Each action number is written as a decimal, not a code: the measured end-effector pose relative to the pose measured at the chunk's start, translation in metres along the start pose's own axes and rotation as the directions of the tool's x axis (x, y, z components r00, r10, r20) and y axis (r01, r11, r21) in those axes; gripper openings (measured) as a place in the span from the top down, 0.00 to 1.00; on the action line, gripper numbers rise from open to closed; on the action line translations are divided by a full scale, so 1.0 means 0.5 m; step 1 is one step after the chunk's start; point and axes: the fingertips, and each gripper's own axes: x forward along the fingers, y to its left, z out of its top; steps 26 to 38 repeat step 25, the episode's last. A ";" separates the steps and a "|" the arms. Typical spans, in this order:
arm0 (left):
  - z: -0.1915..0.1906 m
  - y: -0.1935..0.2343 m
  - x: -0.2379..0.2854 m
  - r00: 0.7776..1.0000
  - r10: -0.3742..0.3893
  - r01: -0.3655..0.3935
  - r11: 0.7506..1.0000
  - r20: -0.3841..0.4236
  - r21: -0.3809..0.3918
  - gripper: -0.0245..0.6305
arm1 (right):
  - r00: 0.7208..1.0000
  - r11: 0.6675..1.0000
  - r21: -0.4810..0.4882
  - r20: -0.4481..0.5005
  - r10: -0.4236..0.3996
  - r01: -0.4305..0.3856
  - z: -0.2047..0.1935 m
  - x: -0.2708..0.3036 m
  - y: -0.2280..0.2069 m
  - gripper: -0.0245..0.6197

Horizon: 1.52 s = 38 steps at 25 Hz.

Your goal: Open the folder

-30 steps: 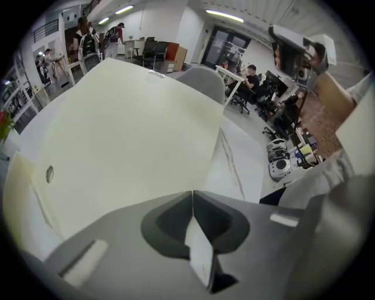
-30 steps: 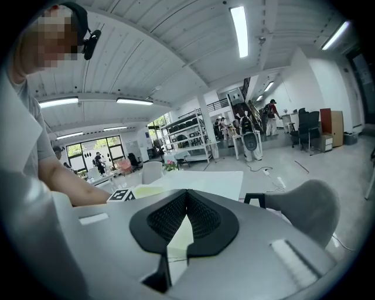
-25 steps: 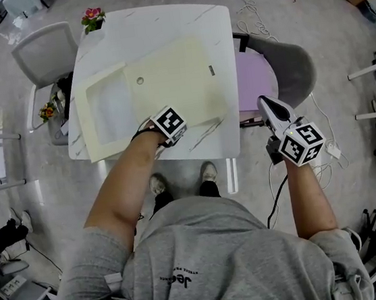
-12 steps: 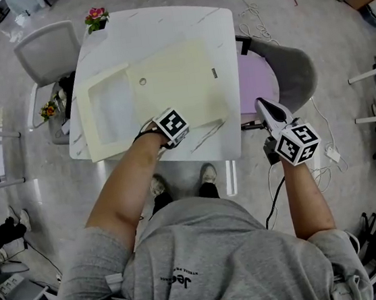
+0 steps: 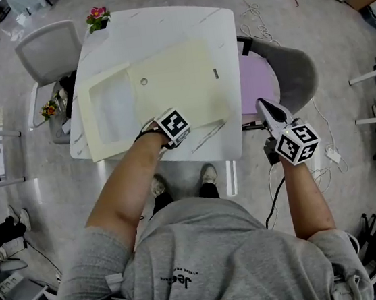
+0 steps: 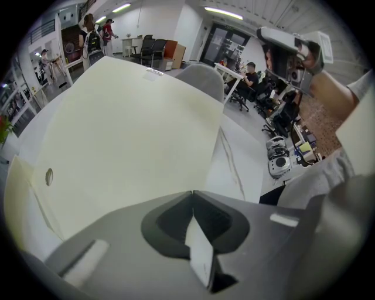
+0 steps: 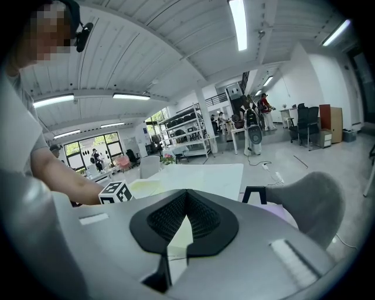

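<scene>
A cream folder [image 5: 166,81] lies shut and flat on the white marble table [image 5: 158,20], with a round snap [image 5: 143,81] on its cover. In the left gripper view it fills the scene as a broad cream sheet [image 6: 129,129]. My left gripper [image 5: 162,137] points steeply down at the folder's near edge. Its jaws are shut [image 6: 192,192], tips on that edge, and I cannot tell whether a sheet is pinched. My right gripper [image 5: 262,104] hovers off the table's right side, over the chair, jaws shut [image 7: 186,191] on nothing.
A grey chair [image 5: 294,72] with a purple cushion [image 5: 256,83] stands against the table's right side. Another grey chair [image 5: 43,51] is at the far left. A small flower pot [image 5: 97,16] sits at the far left corner. Cables lie on the floor.
The right gripper has edged slightly left towards the table. The left gripper and the folder have not moved.
</scene>
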 end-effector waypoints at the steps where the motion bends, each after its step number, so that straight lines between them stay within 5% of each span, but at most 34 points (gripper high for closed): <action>1: 0.000 0.000 0.000 1.000 0.001 -0.001 1.000 0.000 0.003 0.87 | 1.000 1.000 -0.004 -0.003 -0.002 0.002 -0.001 0.000 0.000 0.96; 38: 0.002 -0.003 0.005 1.000 -0.010 0.010 1.000 -0.003 0.010 0.87 | 1.000 1.000 -0.026 -0.026 -0.009 0.008 -0.012 0.001 -0.007 0.96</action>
